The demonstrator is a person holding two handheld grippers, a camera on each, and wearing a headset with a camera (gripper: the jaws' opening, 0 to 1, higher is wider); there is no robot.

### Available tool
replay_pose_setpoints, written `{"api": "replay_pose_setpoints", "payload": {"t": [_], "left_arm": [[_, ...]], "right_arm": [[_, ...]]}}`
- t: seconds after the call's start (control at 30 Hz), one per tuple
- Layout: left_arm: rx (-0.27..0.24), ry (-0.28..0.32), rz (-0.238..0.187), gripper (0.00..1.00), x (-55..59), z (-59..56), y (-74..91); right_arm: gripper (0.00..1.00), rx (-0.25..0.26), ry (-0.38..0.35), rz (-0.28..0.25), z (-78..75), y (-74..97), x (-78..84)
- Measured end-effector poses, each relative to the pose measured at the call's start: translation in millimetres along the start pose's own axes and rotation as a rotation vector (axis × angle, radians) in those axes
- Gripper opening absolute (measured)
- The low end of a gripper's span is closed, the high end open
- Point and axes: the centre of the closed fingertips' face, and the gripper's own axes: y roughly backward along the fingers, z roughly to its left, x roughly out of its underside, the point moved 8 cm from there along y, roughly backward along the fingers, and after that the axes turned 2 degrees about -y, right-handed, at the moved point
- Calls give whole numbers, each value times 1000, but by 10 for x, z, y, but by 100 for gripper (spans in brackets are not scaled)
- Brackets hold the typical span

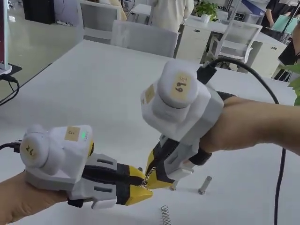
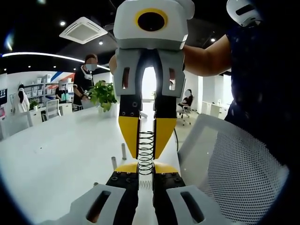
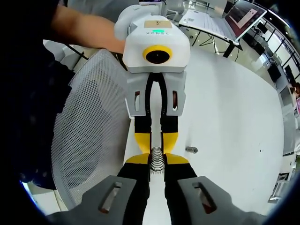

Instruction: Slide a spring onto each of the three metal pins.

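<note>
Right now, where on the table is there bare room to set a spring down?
Free: the broad table stretch between the left gripper and the grey chair; also the strip right of the lying pin. Crowded: where the right gripper meets the left, with the loose spring nearby.

The head view is looking down closely at the table (image 1: 93, 93); the gripper views are facing each other (nearly touching), sharing the spring (image 2: 146, 157).

I work at a broad white tabletop (image 1: 93, 93) over a glossy pale floor (image 1: 33, 47). A grey mesh-backed chair (image 1: 145, 37) stands at the far side, with a leafy green potted plant (image 1: 206, 9) beyond. Overhead are a square white ceiling vent (image 2: 84, 30) and, I think, small recessed spotlights (image 2: 62, 23).
</note>
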Motion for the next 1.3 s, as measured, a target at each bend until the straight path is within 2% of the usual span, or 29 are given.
{"api": "replay_pose_setpoints", "payload": {"t": [1.3], "left_arm": [[-12, -23, 2, 3, 3, 4, -20]], "right_arm": [[7, 4, 10, 15, -31, -22, -51]]}}
